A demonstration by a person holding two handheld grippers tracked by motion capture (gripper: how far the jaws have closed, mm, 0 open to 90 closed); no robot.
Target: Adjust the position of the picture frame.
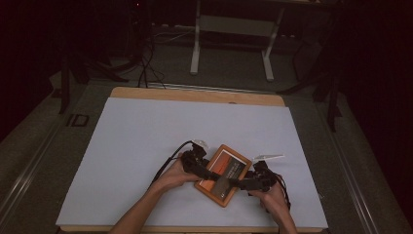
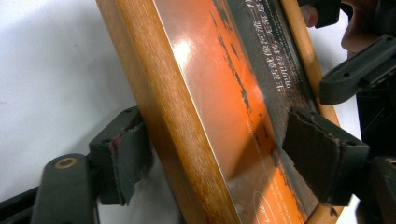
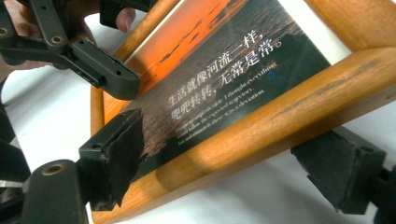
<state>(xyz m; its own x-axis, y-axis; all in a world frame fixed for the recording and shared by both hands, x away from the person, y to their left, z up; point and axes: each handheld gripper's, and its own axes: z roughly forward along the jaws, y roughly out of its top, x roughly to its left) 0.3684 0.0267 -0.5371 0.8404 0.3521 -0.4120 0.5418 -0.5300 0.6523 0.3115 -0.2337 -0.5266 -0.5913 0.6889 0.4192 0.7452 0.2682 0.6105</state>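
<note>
High view: a wooden picture frame lies askew on the white worktop, near the person's edge, with a gripper at either side of it. The left gripper reaches over one long side, the right gripper over the opposite corner, which looks to me like a two-sided hold meant to keep the frame level and stop it swinging.

In the left gripper view, the frame's wooden rail runs between the jaws: one pad stands just beside the outer edge, the other sits over the glazed orange print. Both jaws stand wide, and I see no firm pinch.

In the right gripper view, the lower rail passes between that gripper's jaws, one pad over the dark print, the other under the rail, apart from the wood. They are spread too, gripping nothing.
</note>
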